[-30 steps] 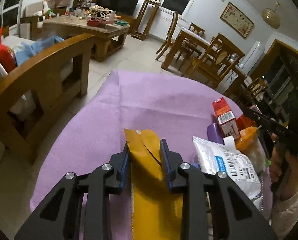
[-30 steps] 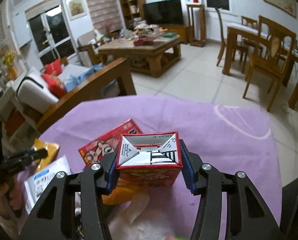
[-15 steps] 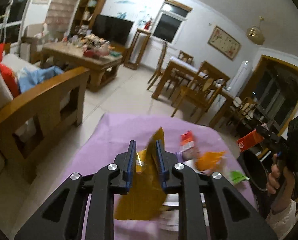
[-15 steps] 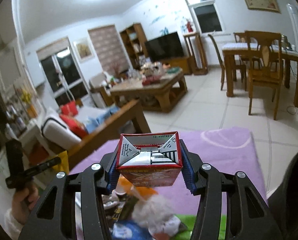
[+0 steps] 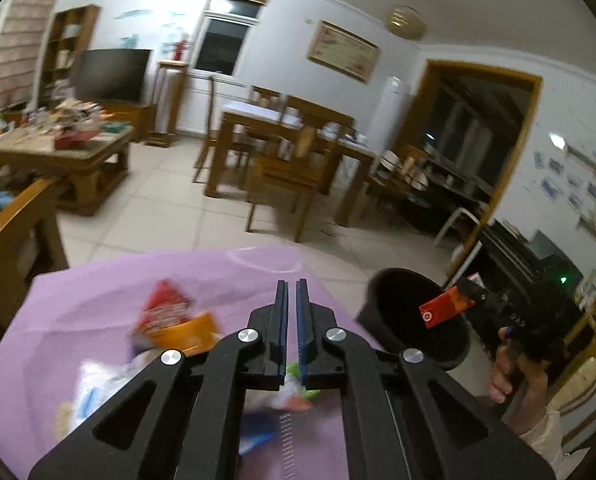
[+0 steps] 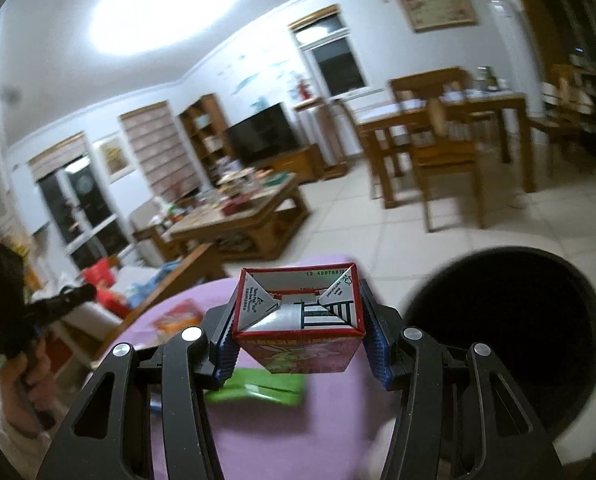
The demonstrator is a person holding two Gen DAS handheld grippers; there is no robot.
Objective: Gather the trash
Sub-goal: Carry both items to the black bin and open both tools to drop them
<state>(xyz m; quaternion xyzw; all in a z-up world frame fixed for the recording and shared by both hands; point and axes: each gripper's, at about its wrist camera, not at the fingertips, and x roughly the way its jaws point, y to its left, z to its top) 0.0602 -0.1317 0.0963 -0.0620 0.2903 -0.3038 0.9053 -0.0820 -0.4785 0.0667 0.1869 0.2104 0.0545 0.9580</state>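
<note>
My right gripper [image 6: 298, 320] is shut on a red drink carton [image 6: 298, 320] and holds it in the air just left of the black trash bin [image 6: 509, 344]. In the left wrist view the carton [image 5: 445, 310] hangs over the bin's [image 5: 413, 320] open mouth. My left gripper [image 5: 291, 312] is raised above the purple tablecloth [image 5: 98, 312]. Its jaws are nearly closed with a thin gap, and no wrapper shows between them. Loose trash lies below: a red snack packet [image 5: 162, 308], an orange wrapper [image 5: 186, 332], a white pouch [image 5: 98, 388], a green wrapper [image 6: 258, 388].
The bin stands at the table's right edge. A wooden sofa arm [image 5: 14, 216] is at the left. A dining table and chairs [image 5: 290, 148] and a cluttered coffee table [image 5: 58, 148] stand beyond on the tiled floor.
Both grippers have risen and swung right toward the bin. The yellow wrapper seen between my left jaws earlier is no longer visible there. The carton stays in my right gripper.
</note>
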